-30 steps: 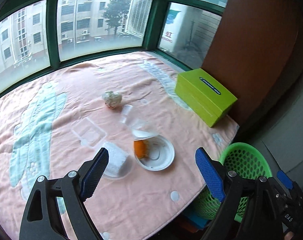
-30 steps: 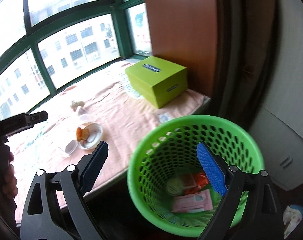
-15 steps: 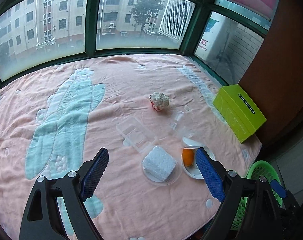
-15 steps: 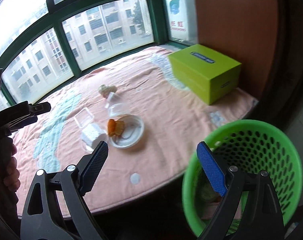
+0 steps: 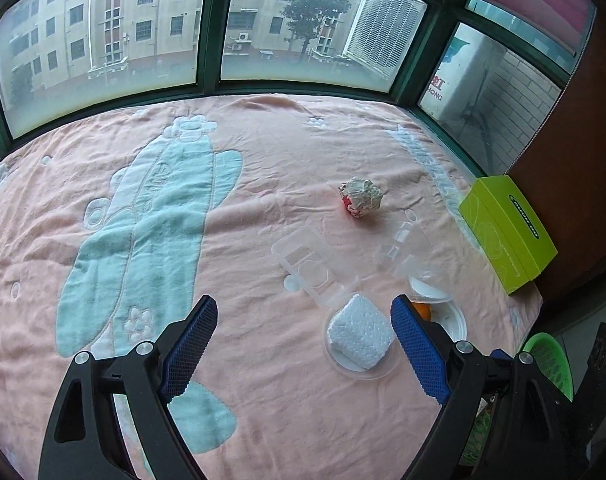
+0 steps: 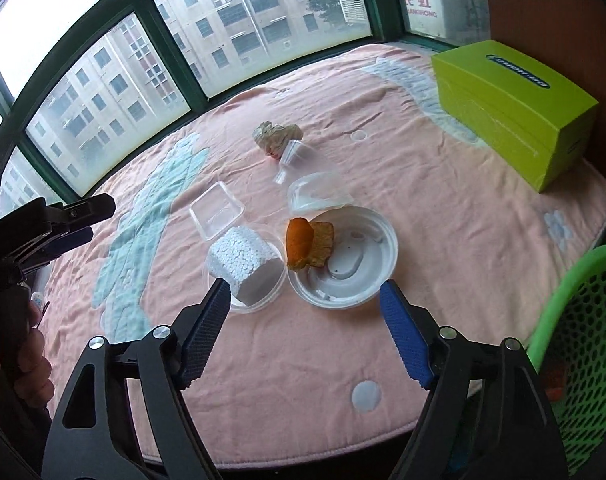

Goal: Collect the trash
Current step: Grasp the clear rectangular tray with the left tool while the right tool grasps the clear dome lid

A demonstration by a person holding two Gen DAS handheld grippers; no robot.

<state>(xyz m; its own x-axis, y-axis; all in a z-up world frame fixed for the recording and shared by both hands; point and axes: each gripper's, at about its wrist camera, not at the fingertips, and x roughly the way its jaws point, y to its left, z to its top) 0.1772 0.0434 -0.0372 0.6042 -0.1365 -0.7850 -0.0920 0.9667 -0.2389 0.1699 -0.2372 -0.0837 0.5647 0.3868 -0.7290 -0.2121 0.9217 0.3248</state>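
Trash lies together on the pink blanket (image 5: 263,184): a white foam block (image 5: 361,334) (image 6: 245,258) on a clear lid, and a white round bowl (image 6: 355,264) with orange peel (image 6: 303,240) in it. Behind them are a clear rectangular tub (image 5: 315,266) (image 6: 217,216), a tipped clear cup (image 6: 293,156) and a crumpled paper ball (image 5: 361,196) (image 6: 277,134). My left gripper (image 5: 303,312) hangs open with the foam block just inside its right finger. My right gripper (image 6: 305,290) is closing in front of the bowl's near rim, gripping nothing.
A green mesh basket (image 6: 579,352) (image 5: 549,360) with some trash inside stands on the floor beside the table's right edge. A lime-green box (image 6: 515,104) (image 5: 509,232) sits at the far right by a brown wall. Windows ring the back. A hand (image 6: 27,364) holds the left gripper.
Both views swung away from the basket toward the trash on the blanket. The right gripper came over the table edge, close to the bowl, and its jaws narrowed. The left jaws kept their width.
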